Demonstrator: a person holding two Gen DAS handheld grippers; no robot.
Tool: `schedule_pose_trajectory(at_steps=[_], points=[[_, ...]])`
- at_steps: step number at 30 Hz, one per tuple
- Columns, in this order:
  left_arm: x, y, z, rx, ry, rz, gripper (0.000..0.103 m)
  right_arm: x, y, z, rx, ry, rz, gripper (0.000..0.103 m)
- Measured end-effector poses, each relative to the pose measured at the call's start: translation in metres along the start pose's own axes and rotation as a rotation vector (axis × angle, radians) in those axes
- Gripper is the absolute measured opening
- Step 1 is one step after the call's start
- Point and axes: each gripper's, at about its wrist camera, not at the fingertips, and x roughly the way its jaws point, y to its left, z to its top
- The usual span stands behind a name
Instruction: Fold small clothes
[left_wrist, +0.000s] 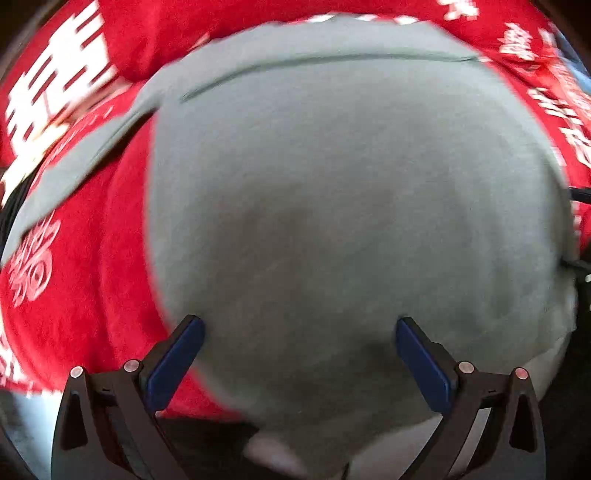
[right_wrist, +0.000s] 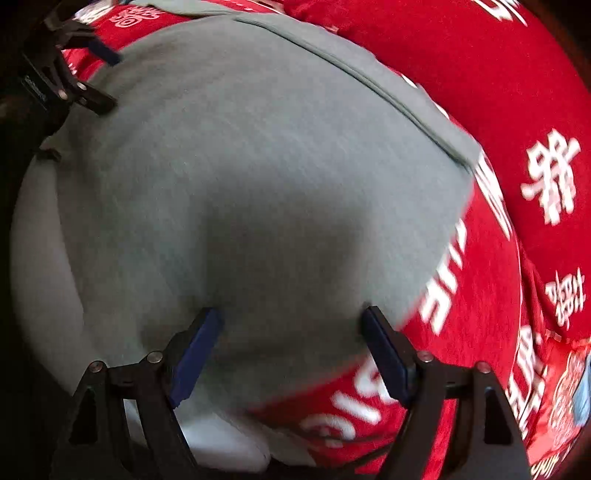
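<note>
The grey garment (left_wrist: 351, 206) filled the centre of both wrist views, spread flat over a red cloth with white lettering (left_wrist: 74, 295). A stitched hem or fold edge ran as a dark line across the upper part of the left wrist view and down the upper right of the right wrist view. A narrow grey flap, perhaps a sleeve, stretched off toward the left edge of the left wrist view. The garment looked smoothed but not compact, so the folding seemed at an early or middle stage, with at least one further fold likely left; both pictures were blurred, so finer creases could not be read.

The left gripper (left_wrist: 299, 354) sat at the bottom of its view, its blue pads (left_wrist: 173, 365) spread wide with nothing between them, the grey fabric lying just beyond and under the tips. The right gripper (right_wrist: 291, 350) was likewise parted and empty at the bottom of its view, over the garment's near edge where grey met red. The left gripper also appeared at the upper left of the right wrist view, near the garment's far corner.
</note>
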Motion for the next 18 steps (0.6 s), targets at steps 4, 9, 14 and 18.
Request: schedule_pose_trajectory(at_steps=[4, 9, 14, 18], points=[[-0.015, 0.022, -0.008, -0.084, -0.015, 0.000, 0.103, -0.004, -0.024, -0.019, 0.053, 0.092, -0.011, 0.083], [-0.037, 0.007, 0.018, -0.078, -0.115, -0.075, 0.103, -0.039, -0.041, 0.016, 0.133, -0.050, 0.022, 0.083], [-0.016, -0.010, 0.050, -0.104, -0.098, -0.126, 0.103, -0.027, -0.032, 0.083, 0.158, -0.113, 0.069, 0.083], [-0.008, -0.005, 0.040, -0.103, -0.073, -0.063, 0.103, 0.004, -0.018, 0.089, 0.216, -0.021, 0.125, 0.085]])
